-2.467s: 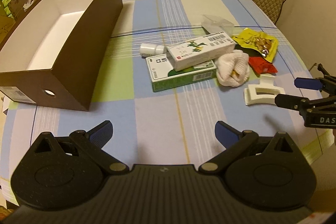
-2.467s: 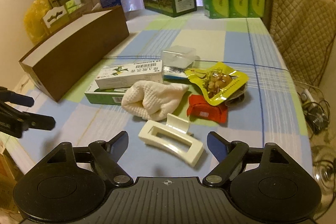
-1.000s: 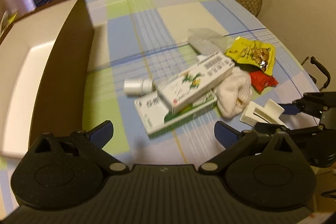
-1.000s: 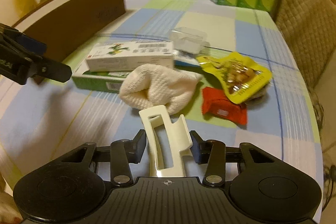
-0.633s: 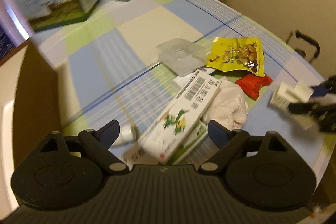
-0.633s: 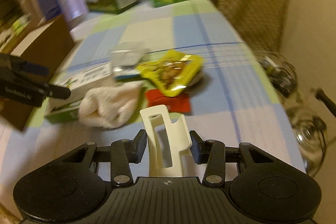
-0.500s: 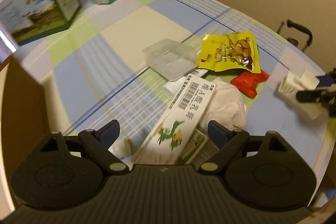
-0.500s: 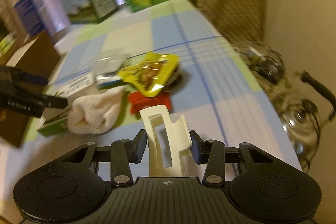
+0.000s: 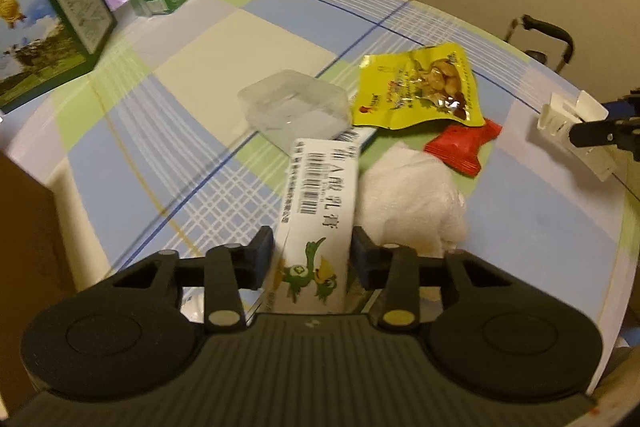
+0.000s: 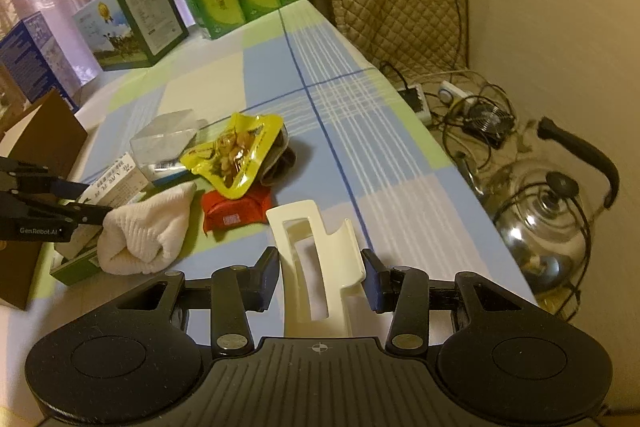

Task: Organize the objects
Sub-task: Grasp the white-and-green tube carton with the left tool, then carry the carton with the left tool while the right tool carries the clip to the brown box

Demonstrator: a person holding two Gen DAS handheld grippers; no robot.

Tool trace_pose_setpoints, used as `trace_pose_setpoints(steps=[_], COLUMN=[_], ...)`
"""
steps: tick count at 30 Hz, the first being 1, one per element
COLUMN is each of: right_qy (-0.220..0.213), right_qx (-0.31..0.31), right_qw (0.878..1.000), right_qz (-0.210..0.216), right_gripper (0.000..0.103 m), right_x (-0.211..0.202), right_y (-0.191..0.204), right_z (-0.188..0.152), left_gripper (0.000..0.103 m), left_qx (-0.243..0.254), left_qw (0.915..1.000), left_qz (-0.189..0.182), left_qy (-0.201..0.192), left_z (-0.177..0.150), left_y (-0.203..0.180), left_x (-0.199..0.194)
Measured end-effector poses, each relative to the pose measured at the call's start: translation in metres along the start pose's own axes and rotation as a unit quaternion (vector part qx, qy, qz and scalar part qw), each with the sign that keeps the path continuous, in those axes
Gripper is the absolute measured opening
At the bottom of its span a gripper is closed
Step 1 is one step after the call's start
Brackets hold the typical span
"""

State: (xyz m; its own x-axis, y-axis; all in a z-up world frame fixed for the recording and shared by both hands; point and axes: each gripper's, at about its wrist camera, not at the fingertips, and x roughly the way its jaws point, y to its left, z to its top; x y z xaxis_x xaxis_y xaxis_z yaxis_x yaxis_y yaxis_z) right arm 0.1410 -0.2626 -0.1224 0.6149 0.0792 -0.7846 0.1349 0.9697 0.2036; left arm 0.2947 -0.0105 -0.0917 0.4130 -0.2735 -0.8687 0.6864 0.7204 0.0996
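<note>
Brown box: a dark corner of the brown box point(image 9: 24, 227) fills the left edge of the left wrist view; in my judgement this is where the loose items belong.
Left gripper: the left gripper point(image 9: 312, 255) has its jaws clamped on the near end of the white ointment carton point(image 9: 320, 211), lower centre of that view.
Ointment carton: long, stiff cardboard, likely light. Held by one end, it may swing or crush if squeezed hard; a hold nearer its middle would be steadier.
Clear plastic case: the clear plastic case point(image 9: 294, 107) sits on the table above the carton, centre of frame. It looks smooth and probably slippery, so take it across its flat sides.
White cloth: the rolled white cloth point(image 9: 412, 195) lies touching the carton's right side. It is soft, so any pinch should hold.
Snack pouch: the yellow snack pouch point(image 9: 416, 87) lies upper right, overlapping the red packet point(image 9: 464, 145). Both are thin and crinkly, so they are best taken by an edge.
Right gripper: the right gripper point(image 10: 320, 275) has its jaws closed on the cream hair claw point(image 10: 316, 259), bottom centre of the right wrist view.
Hair claw: rigid plastic, light, sprung. Gripped across its sides, it could twist out.
</note>
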Motion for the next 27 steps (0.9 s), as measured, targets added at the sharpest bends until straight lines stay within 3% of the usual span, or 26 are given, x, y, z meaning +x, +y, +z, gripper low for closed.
trace_pose_setpoints(steps=[7,13,24,27], right_qy=[0.005,0.013,0.021,0.014], right_qx=[-0.044,-0.097,-0.211,-0.222], right_qw=[0.998,0.988,0.942,0.933], right_qz=[0.052,0.121,0.261,0.284], right_gripper=[0.04,0.04,0.04,0.04], right_x=[0.006,0.01,0.008,0.007], right_y=[-0.003,0.023,0.169,0.221], right_z=[0.031,0.054,0.062,0.06], left_gripper=[0.035,0.035,0.035,0.035], left_qx=[-0.092,-0.199,-0.296,-0.307], left_qw=[0.9946,0.9749,0.9327,0.9268], left_qz=[0.045,0.089,0.186,0.199], left_qy=[-0.015,-0.043,-0.087,-0.087], left_z=[-0.004,-0.015,-0.06,-0.08], left_y=[0.003,0.006,0.061,0.088], left_x=[-0.033,-0.085,-0.175,-0.19])
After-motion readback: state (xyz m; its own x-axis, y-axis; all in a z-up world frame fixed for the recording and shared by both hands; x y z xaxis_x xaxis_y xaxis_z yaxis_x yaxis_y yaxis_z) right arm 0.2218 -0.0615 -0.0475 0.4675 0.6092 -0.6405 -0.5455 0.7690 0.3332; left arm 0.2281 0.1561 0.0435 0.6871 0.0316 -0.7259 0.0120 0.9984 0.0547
